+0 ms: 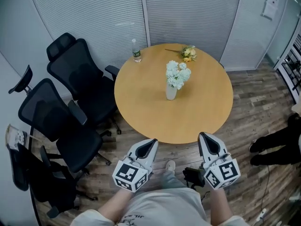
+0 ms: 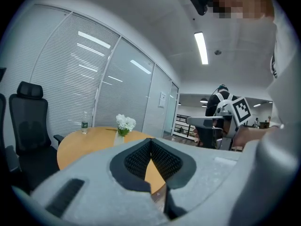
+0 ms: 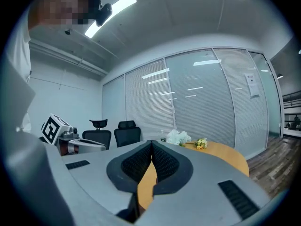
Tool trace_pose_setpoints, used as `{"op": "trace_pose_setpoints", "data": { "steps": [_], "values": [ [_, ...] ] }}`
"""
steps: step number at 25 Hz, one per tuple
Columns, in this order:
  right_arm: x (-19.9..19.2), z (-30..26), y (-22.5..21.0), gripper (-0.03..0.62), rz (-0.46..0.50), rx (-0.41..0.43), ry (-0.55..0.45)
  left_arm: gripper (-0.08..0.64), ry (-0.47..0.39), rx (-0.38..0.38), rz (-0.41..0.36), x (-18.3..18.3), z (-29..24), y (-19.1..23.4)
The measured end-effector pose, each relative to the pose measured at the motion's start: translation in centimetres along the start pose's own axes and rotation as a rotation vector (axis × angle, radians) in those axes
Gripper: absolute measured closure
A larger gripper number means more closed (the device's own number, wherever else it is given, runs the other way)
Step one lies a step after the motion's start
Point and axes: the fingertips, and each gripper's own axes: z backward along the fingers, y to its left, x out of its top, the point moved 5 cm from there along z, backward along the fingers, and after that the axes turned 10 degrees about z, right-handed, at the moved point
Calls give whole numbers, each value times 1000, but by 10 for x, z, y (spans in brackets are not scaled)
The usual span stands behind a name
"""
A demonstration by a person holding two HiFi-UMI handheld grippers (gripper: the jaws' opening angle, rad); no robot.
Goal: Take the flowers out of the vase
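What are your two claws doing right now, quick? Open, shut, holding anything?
Left grey two-jaw gripper: closed, holding nothing.
Right grey two-jaw gripper: closed, holding nothing.

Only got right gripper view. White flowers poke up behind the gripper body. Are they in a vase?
Observer: Yes. Head view shows the white flowers standing in a pale vase near the middle of the table.
Operator: Left gripper anywhere near it?
Observer: No. The left gripper is at the table's near edge, well short of the vase, jaws shut on nothing.
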Motion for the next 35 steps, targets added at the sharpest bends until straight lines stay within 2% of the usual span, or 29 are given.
{"op": "trace_pose_setpoints", "data": {
  "steps": [5, 9, 16, 25, 35],
  "values": [
    [6, -40, -52, 586, 1, 24, -12, 551, -12, 14, -20, 28, -61, 11],
    [2, -63, -77, 586, -24, 45, -6, 551, -11, 20, -24, 38, -93, 18],
    [-8, -94, -87, 586, -41, 73, 34, 551, 13, 20, -7, 42, -116, 38],
    [-11, -129, -93, 586, -70, 14, 66, 551, 52, -43, -12, 58, -138, 76],
    [-29, -166, -102, 586, -71, -2, 108, 551, 93, -51, -18, 56, -170, 114]
  ]
}}
